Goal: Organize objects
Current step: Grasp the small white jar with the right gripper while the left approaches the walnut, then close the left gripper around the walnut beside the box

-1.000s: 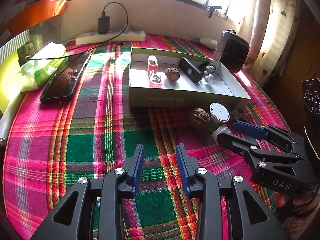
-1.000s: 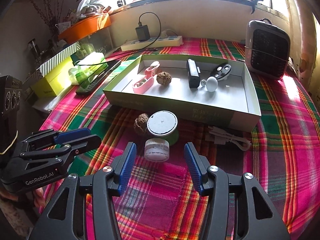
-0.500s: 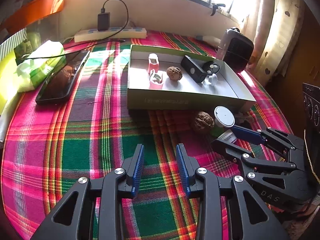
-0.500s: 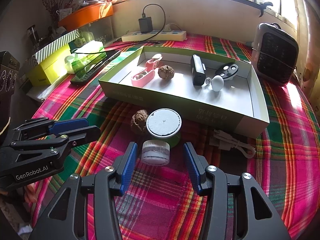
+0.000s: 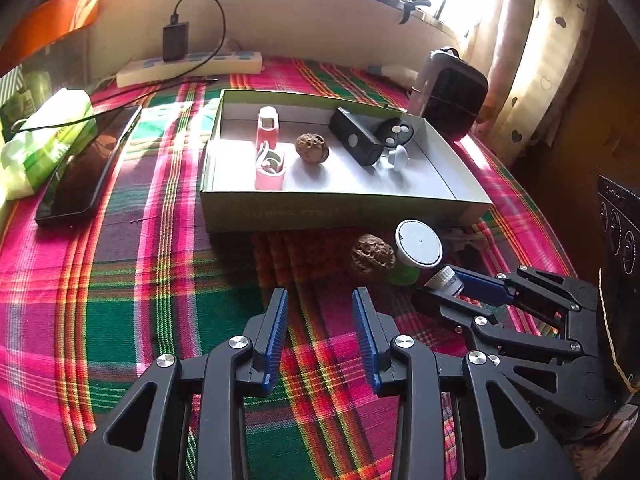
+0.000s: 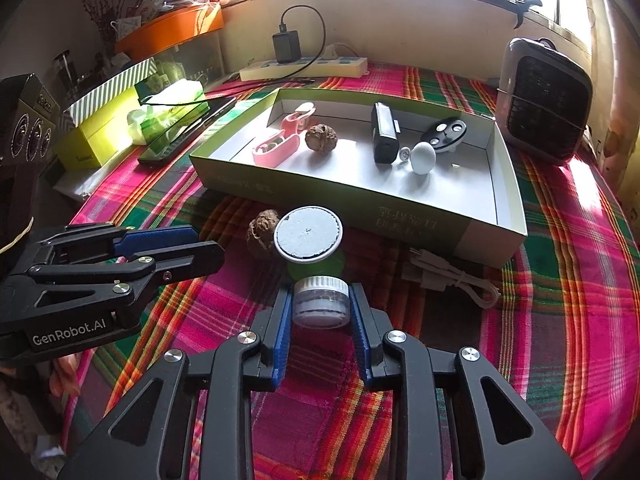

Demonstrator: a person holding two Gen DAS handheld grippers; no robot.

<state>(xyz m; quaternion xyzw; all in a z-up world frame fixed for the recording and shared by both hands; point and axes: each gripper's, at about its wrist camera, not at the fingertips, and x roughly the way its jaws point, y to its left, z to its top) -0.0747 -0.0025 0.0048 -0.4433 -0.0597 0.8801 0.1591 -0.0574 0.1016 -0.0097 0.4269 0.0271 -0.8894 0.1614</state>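
Observation:
My right gripper (image 6: 320,308) is shut on a small clear jar with a white ribbed lid (image 6: 320,306), just above the plaid cloth; it also shows in the left wrist view (image 5: 445,280). In front of it stand a green tub with a white round lid (image 6: 308,233) and a walnut (image 6: 262,232). The shallow green box (image 6: 360,200) holds a pink case, a second walnut (image 6: 321,138), a black device, a key fob and a white knob. My left gripper (image 5: 320,320) is open and empty over the cloth, left of the right gripper.
A white cable bundle (image 6: 452,276) lies by the box's near right corner. A black heater (image 6: 544,100) stands at the right. A phone (image 5: 86,164), tissue pack (image 5: 44,136) and power strip (image 5: 188,70) lie at the left and back.
My right gripper moved forward around the small jar and closed on it. The left gripper stayed open and barely moved.

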